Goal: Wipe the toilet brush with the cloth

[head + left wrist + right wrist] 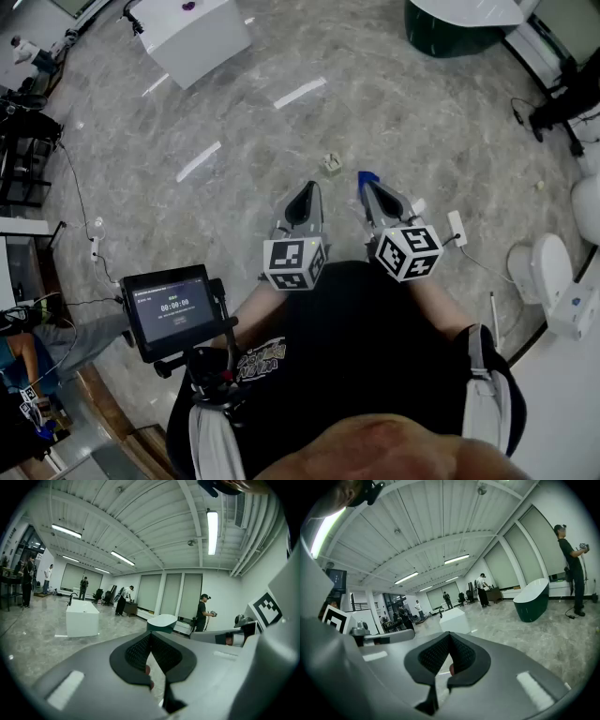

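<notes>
In the head view I hold both grippers level in front of my body, over a grey marble floor. The left gripper (306, 194) is shut with nothing in it; in its own view its dark jaws (151, 635) meet. Beside it the right gripper (367, 187) is shut and empty too, jaws together in the right gripper view (449, 637). A small blue thing (368, 176) shows just past the right tip; I cannot tell what it is. I cannot make out a toilet brush or a cloth. A thin pale rod (494, 314) lies on the floor near a white toilet (551, 274).
A small pale object (331, 164) and a white power strip (457, 228) lie on the floor ahead. A white block (197, 33) stands far left, a green tub (450, 23) far right. A tablet on a stand (173, 309) is at my left. People stand in the distance.
</notes>
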Demonstrator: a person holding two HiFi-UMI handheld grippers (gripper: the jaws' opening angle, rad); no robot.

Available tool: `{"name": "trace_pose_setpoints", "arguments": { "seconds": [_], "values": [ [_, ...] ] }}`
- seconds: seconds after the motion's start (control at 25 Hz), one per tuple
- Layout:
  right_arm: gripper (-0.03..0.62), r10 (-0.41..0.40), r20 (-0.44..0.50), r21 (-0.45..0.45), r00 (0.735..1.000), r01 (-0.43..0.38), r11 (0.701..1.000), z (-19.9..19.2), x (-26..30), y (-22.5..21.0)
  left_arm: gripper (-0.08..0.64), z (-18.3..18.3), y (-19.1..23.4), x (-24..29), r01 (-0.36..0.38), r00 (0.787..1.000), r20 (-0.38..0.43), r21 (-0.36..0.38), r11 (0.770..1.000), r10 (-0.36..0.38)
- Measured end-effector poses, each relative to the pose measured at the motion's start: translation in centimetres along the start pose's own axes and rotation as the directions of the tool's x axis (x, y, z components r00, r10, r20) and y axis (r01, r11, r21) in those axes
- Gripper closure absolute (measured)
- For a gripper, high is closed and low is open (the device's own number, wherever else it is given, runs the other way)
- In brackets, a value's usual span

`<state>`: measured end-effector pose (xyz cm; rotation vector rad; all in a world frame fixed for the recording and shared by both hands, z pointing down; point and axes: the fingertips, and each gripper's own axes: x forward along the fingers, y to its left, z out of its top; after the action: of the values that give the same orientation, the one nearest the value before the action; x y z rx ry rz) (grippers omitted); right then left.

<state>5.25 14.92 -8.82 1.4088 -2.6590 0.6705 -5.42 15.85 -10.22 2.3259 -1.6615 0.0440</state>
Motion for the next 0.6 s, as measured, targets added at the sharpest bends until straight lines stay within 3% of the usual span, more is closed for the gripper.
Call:
{"name": "trace_pose_setpoints", "arguments": {
  "seconds": [0.6],
  "values": [
    [0.592, 0.014, 0.010, 0.001, 1.000, -0.014, 1.000, 0.41, 0.29, 0.02, 0.557, 0.18, 0.33, 0.27, -0.006, 1.000, 0.004, -0.008, 1.000, 0.006]
  ]
}}
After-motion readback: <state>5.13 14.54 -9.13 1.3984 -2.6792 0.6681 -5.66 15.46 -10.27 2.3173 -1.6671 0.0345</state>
